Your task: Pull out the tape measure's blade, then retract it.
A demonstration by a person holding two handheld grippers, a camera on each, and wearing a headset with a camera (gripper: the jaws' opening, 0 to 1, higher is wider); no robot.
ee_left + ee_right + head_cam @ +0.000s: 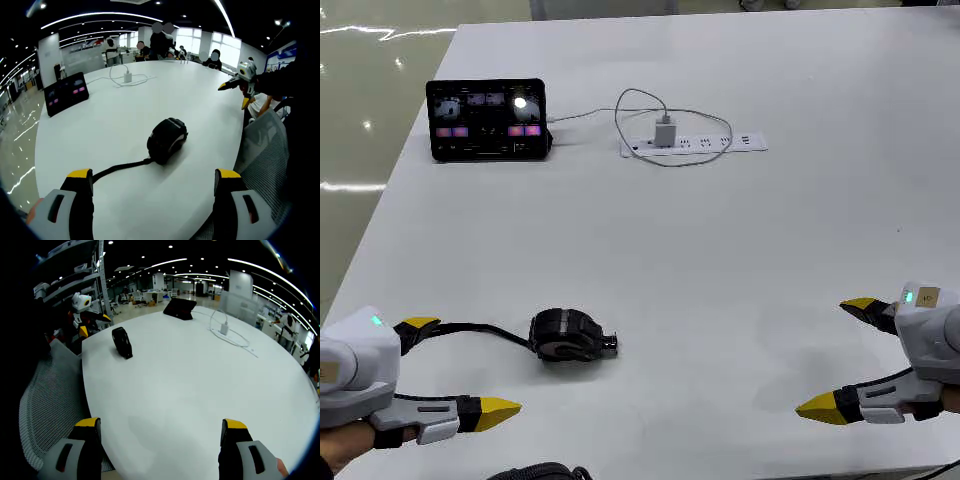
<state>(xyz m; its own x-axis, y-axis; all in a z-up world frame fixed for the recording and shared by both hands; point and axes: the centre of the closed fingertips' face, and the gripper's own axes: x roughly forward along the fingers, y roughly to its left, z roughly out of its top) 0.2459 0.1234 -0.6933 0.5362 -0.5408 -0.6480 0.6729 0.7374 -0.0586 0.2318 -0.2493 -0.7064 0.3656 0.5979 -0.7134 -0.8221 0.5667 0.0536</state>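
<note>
Tape measure (570,335): flat on the surface (740,250), strap (480,328) trailing toward my left gripper (463,365).
Left gripper: jaws apart, facing the case.
Right gripper (835,355): jaws apart, parked well clear.

Open table (740,260) surrounds the tape measure (568,335); tablet (487,119) sits well apart.
</note>
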